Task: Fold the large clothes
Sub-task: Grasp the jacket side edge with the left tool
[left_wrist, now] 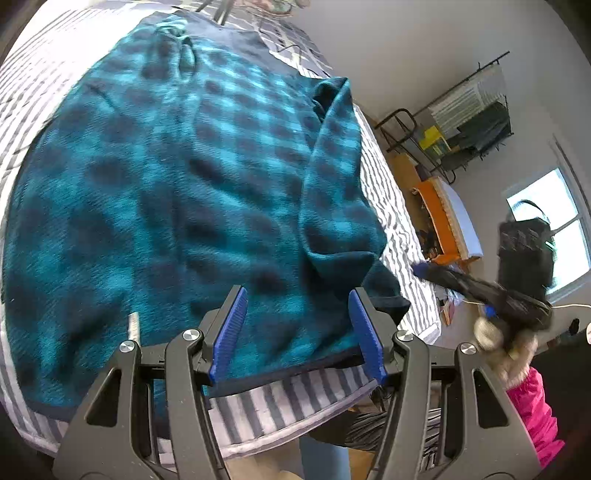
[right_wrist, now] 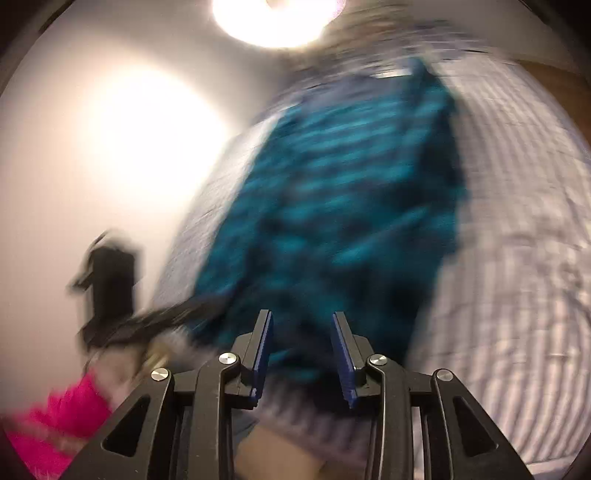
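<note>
A large teal and dark checked fleece garment point(left_wrist: 166, 192) lies spread flat on a grey-and-white striped bed cover point(left_wrist: 280, 410). One sleeve point(left_wrist: 336, 177) is folded in over its right side. My left gripper point(left_wrist: 296, 295) hovers open over the near hem, with nothing between its blue pads point(left_wrist: 229, 332). My right gripper point(left_wrist: 423, 268) shows blurred at the bed's right edge, held by a hand in a pink sleeve point(left_wrist: 532, 410). In the right wrist view, which is motion-blurred, the right gripper point(right_wrist: 302, 315) stands open above the garment point(right_wrist: 332, 206). The left gripper point(right_wrist: 207, 306) is at the left there.
Beyond the bed's right edge stand a metal clothes rack point(left_wrist: 469, 122), an orange crate point(left_wrist: 439, 218) and a bright window point(left_wrist: 554, 229). A ceiling lamp point(right_wrist: 277, 14) glares in the right wrist view. The striped cover point(right_wrist: 517, 258) stretches bare to the garment's right.
</note>
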Tool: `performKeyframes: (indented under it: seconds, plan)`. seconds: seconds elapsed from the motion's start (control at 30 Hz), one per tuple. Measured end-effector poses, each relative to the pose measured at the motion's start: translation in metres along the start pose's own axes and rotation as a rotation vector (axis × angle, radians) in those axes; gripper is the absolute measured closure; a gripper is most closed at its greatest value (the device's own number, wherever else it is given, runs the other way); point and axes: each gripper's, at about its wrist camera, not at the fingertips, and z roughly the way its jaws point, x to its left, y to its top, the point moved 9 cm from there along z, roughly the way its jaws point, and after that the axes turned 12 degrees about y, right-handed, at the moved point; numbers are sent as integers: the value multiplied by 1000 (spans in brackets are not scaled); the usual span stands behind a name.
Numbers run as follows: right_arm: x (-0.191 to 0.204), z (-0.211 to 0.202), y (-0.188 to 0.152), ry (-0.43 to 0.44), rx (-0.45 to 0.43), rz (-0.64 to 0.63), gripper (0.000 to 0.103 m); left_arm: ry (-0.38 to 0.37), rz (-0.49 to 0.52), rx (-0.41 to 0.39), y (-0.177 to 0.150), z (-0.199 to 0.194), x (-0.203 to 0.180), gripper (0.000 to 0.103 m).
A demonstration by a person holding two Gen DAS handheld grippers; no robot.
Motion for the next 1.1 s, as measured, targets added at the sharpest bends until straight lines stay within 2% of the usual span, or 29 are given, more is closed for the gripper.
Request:
performKeyframes:
  seconds: [0.1,0.13,0.2,0.23,0.27,0.33,0.43,0.6,0.7,0.73,0.8,0.83,0.87,1.0,1.03,1.07,1.1]
  plan:
    - [-33,13,5,-70,13,59,71,-3,-5,-2,1,2,-2,45]
    - [-35,23,-1,-56,46,74,72,-6,-12,1,1,2,-1,45]
    - [-20,48,-24,36,154,68,73,-13,-28,6,1,3,1,45]
    - [-8,57,-36,54,207,29,73,-17,-36,8,1,4,1,45]
    - [5,63,-47,25,261,-58,73,-19,-42,13,0,5,2,45]
    - [21,64,-57,6,303,-159,73,-28,-56,33,-4,11,1,44]
    - [22,47,-42,4,239,-153,72,-53,-60,66,-12,21,-6,44]
    - [-5,5,0,-4,91,-47,66,-115,-41,131,-28,46,-25,44]
    - [-14,1,7,-26,83,-33,63,-132,-42,162,-34,63,-30,44]
    - [-22,0,5,-55,91,-30,59,-148,-40,180,-37,69,-33,45]
    - [-36,6,-6,-86,125,12,57,-166,-21,194,-39,73,-38,52]
    - [-43,10,-14,-92,156,41,57,-171,-5,194,-39,72,-42,69]
    - [-50,15,-23,-92,183,66,57,-175,5,192,-38,70,-44,77]
    - [-57,30,-46,-11,238,134,60,-212,33,180,-33,55,-55,89]
    - [-56,32,-48,3,245,141,70,-213,29,182,-32,53,-56,90]
    - [-53,31,-47,2,244,129,87,-221,23,187,-31,50,-57,90]
    - [-49,29,-43,-9,228,104,94,-249,6,191,-30,46,-60,90]
